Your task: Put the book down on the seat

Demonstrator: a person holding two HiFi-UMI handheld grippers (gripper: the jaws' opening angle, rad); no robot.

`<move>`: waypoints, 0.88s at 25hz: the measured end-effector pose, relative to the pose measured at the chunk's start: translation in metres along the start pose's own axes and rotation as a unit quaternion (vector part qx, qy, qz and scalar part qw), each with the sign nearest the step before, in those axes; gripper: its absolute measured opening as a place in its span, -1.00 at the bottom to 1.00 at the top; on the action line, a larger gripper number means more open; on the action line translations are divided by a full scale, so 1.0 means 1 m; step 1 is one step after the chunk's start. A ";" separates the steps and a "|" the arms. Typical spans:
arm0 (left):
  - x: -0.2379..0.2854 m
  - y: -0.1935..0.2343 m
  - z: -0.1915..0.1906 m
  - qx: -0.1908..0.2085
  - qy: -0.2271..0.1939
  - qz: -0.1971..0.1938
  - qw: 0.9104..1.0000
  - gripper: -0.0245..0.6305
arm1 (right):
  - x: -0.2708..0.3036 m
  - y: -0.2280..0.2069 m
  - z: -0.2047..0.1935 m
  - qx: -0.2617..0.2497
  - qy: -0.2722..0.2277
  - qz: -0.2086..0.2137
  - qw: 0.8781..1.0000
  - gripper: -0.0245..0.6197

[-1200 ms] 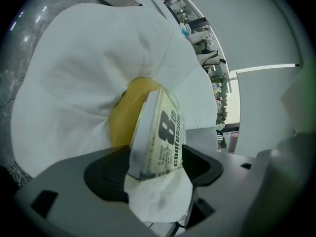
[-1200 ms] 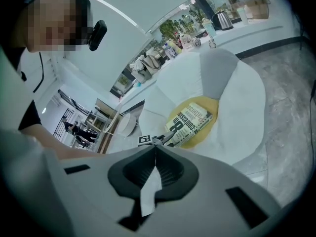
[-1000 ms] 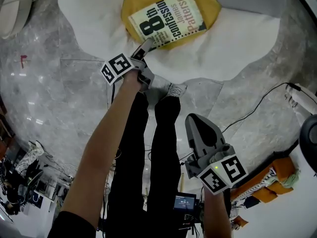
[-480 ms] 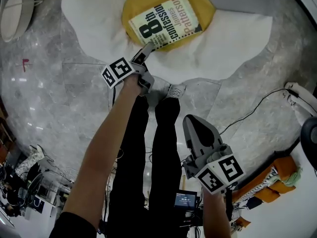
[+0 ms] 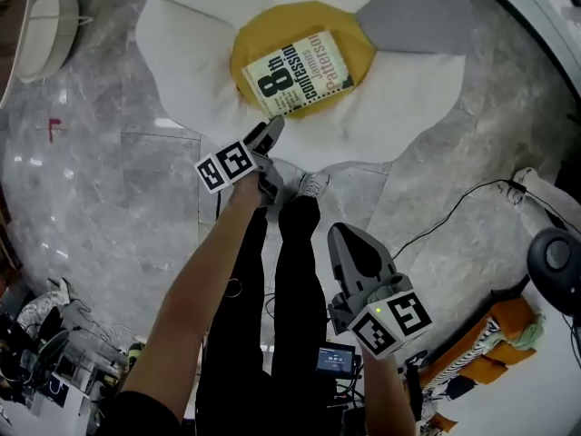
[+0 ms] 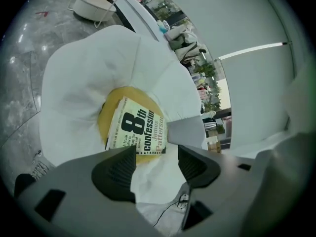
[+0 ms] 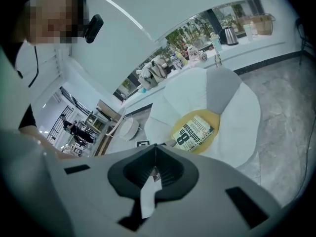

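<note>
The book (image 5: 298, 73), a pale paperback with "8th confession" in black print, lies flat on the yellow middle of a flower-shaped seat (image 5: 195, 39) with white petals and one grey petal. My left gripper (image 5: 270, 133) hovers just short of the book's near edge, apart from it. Its jaws are closing, and only the white cushion shows between them. Seen from the left gripper view, the book (image 6: 138, 130) lies beyond the left gripper (image 6: 156, 154). My right gripper (image 5: 349, 243) hangs low over the person's legs, shut and empty. The right gripper view has the book (image 7: 194, 132) far past the right gripper (image 7: 155, 149).
The seat rests on a grey marble floor. A round white stool (image 5: 45, 25) stands at the far left. A black cable (image 5: 454, 212) runs across the floor to the right, toward a white power strip (image 5: 545, 189). The person's black-trousered legs (image 5: 290, 271) reach to the seat's edge.
My left gripper has drawn back a little from the book's near corner. The book stays flat on the yellow cushion. The right gripper has barely moved.
</note>
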State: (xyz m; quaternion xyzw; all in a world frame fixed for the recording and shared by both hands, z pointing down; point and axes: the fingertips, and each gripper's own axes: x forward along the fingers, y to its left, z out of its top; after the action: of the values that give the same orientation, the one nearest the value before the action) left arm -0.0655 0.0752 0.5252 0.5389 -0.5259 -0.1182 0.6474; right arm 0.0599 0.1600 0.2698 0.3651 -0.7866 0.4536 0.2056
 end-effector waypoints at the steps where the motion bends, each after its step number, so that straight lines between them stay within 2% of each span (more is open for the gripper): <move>1: -0.005 -0.006 -0.001 -0.001 0.001 -0.002 1.000 -0.08 | -0.005 0.005 0.003 -0.002 -0.002 0.000 1.000 -0.87; 5: -0.025 -0.037 0.001 0.002 -0.001 -0.009 1.000 -0.17 | -0.026 0.022 0.018 -0.008 -0.018 -0.005 1.000 -0.87; 12: -0.060 -0.089 0.004 0.062 0.025 0.006 0.998 -0.41 | -0.063 0.041 0.049 -0.002 -0.041 -0.029 0.999 -0.87; 14: -0.070 -0.101 0.010 0.071 0.023 0.013 0.997 -0.60 | -0.073 0.047 0.060 -0.001 -0.050 -0.035 0.998 -0.87; 15: -0.075 -0.105 0.014 0.074 0.020 0.019 0.997 -0.71 | -0.077 0.050 0.066 -0.001 -0.056 -0.038 0.998 -0.88; 17: -0.084 -0.113 0.020 0.074 0.014 0.026 0.997 -0.79 | -0.088 0.057 0.078 -0.002 -0.068 -0.044 0.997 -0.87; 22: -0.111 -0.135 0.022 0.077 0.022 0.033 0.996 -0.88 | -0.117 0.075 0.098 -0.005 -0.093 -0.052 0.994 -0.87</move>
State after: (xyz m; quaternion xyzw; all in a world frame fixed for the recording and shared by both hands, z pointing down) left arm -0.0738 0.0895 0.3505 0.5717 -0.5368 -0.0438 0.6189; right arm 0.0796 0.1451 0.1020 0.4453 -0.7845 0.4021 0.1569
